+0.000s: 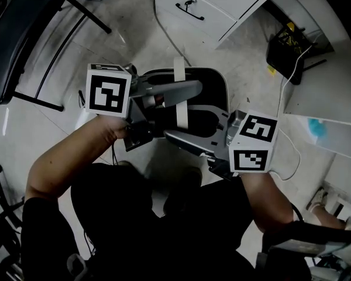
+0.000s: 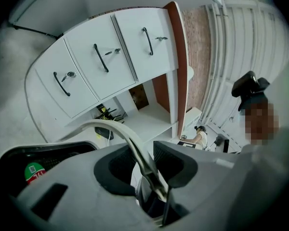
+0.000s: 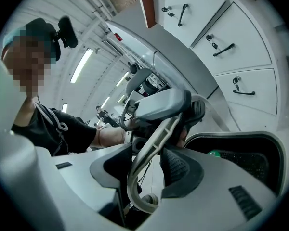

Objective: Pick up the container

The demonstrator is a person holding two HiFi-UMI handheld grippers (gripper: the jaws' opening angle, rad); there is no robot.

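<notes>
The container is a black mesh basket (image 1: 221,85) with a white rim and a white hoop handle (image 1: 179,74), standing on the floor in front of the person. My left gripper (image 1: 184,95) reaches in from the left and my right gripper (image 1: 184,134) from the right, both at the handle. In the left gripper view the handle (image 2: 130,138) runs between the jaws of the left gripper (image 2: 142,165) with gaps on both sides. The right gripper (image 3: 147,165) stands wide around the handle (image 3: 156,138) too. A green and red item (image 2: 34,171) lies in the basket (image 3: 250,162).
A white drawer cabinet (image 1: 205,4) stands just beyond the basket. A black chair (image 1: 23,34) is at the far left. At the right, a black box (image 1: 289,48) with cables sits under a white desk (image 1: 327,92). The person's legs fill the near floor.
</notes>
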